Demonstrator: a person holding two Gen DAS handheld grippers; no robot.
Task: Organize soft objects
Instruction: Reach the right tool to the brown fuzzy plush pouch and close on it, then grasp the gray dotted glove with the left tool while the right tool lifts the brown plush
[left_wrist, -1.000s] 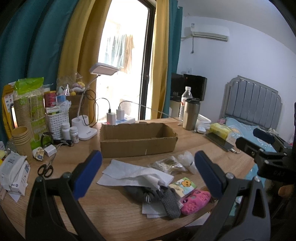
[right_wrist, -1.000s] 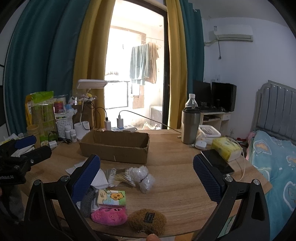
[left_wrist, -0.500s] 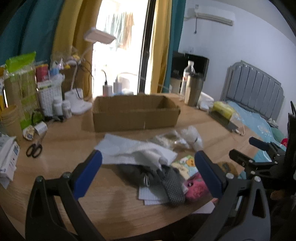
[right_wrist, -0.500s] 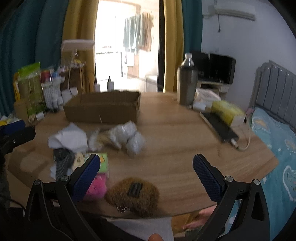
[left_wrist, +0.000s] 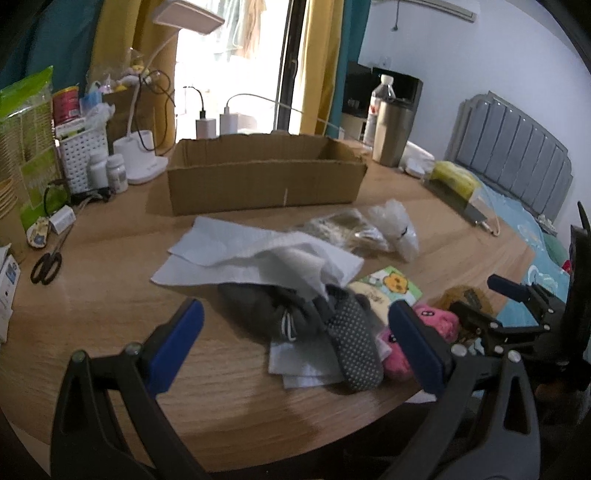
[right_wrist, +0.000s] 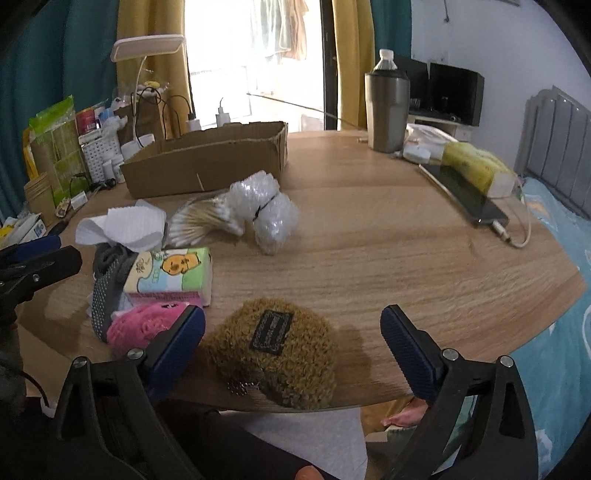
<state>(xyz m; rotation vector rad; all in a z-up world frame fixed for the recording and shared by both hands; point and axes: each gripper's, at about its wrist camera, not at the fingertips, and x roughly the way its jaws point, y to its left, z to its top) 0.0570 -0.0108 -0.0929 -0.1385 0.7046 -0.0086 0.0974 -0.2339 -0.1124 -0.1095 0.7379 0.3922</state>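
A heap of soft things lies near the table's front edge: white paper towels (left_wrist: 258, 254), grey socks (left_wrist: 280, 314), a dotted sock (left_wrist: 354, 347), a cartoon tissue pack (right_wrist: 173, 273), a pink plush (right_wrist: 144, 325) and a brown fuzzy pouch (right_wrist: 273, 347). My left gripper (left_wrist: 295, 312) hangs open just above the socks, holding nothing. My right gripper (right_wrist: 293, 315) straddles the brown pouch. Its jaws are closing, and the pads stand just clear of the pouch's sides. An open cardboard box (left_wrist: 266, 177) stands behind the heap.
Bubble wrap (right_wrist: 269, 210) and a cotton swab bundle (right_wrist: 199, 221) lie before the box. A steel tumbler (right_wrist: 388, 110), a phone on a cable (right_wrist: 469, 195) and a yellow pack (right_wrist: 476, 166) sit right. Scissors (left_wrist: 46, 262), a lamp (left_wrist: 140, 158) and containers crowd the left. A bed (right_wrist: 554, 229) lies beyond the table's right edge.
Both grippers have sunk and tipped down toward the heap. The right one has come down over the brown pouch, and its jaws have narrowed a little.
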